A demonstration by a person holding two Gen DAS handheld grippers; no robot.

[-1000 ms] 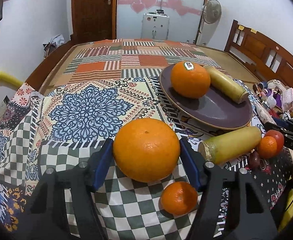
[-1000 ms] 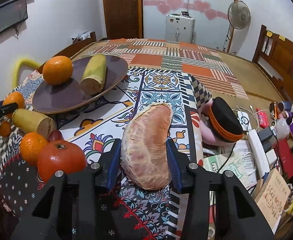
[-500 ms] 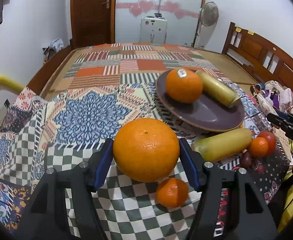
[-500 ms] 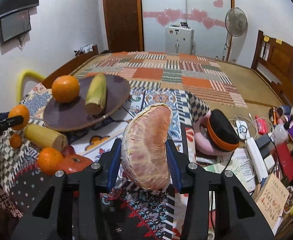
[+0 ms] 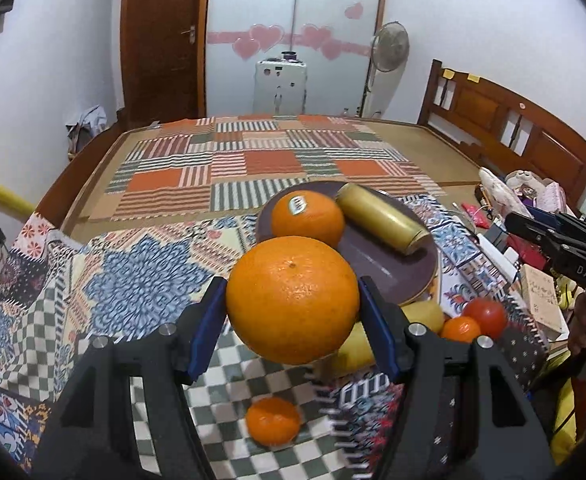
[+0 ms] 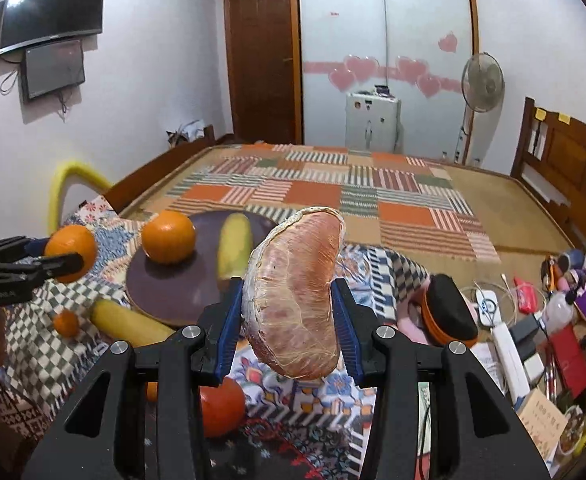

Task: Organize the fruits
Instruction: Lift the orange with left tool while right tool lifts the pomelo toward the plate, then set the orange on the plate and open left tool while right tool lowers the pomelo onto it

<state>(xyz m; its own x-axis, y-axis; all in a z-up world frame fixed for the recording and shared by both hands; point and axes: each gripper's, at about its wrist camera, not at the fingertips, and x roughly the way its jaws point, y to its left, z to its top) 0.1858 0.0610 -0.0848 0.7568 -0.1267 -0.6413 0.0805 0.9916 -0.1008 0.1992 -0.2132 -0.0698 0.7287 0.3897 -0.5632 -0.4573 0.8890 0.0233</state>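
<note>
Left gripper: blue pads pressed on both sides of a large orange, which hangs clear of the cloth. Below the pads, a mandarin lies on the checked patch. Just beyond the held fruit sits a dark plate bearing a stickered orange and a corn cob. To the right of the pads lie a second cob, a small orange and a tomato.

Right gripper: jaws clamped on a peeled pomelo segment, upright between them and off the cloth. The plate lies ahead and to its left; a tomato lies beneath the left finger.
</note>
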